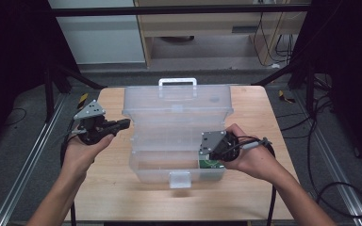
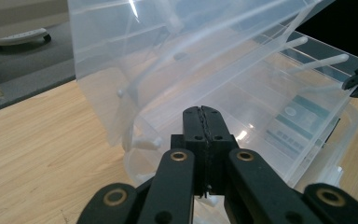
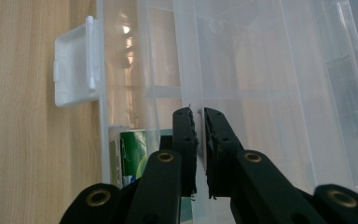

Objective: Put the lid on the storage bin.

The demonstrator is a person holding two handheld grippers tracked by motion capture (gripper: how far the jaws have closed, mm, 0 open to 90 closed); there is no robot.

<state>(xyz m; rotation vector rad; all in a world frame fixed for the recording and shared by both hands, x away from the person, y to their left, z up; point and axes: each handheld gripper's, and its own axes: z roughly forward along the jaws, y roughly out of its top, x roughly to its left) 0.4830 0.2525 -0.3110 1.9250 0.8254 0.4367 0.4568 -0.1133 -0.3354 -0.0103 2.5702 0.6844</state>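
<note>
Centrally on the wooden table (image 1: pixel 108 188) sits a clear plastic storage box (image 1: pixel 176 167), its lid (image 1: pixel 176 101) swung up and back so the white carry handle (image 1: pixel 177 82) stands at the far edge. A white latch (image 1: pixel 179 179) hangs at the middle of the near wall. Inside, a clear tray (image 1: pixel 169 136) spans the box on thin pivot arms, and a green-and-white packet (image 1: pixel 210 164) lies in the near right corner of the base.

The right gripper (image 1: pixel 213 147) is at that same corner, just above the packet. In the right gripper view its 2 jaws are nearly together, a thin clear wall of the box (image 3: pixel 135 93) passing through the narrow slit between them; whether the pads actually press on it I cannot tell. The latch (image 3: pixel 74 70) and the packet (image 3: pixel 133 158) show to the left of the jaws there.

The left gripper (image 1: pixel 122 124) hovers just off the left side of the box, pointing at it, apart from the plastic. In the left gripper view its jaws are pressed fully together with nothing between them, and the raised lid (image 2: pixel 168 56) and tray arms lie beyond the tips. 1 hand (image 1: pixel 82 150) holds it from below.
</note>
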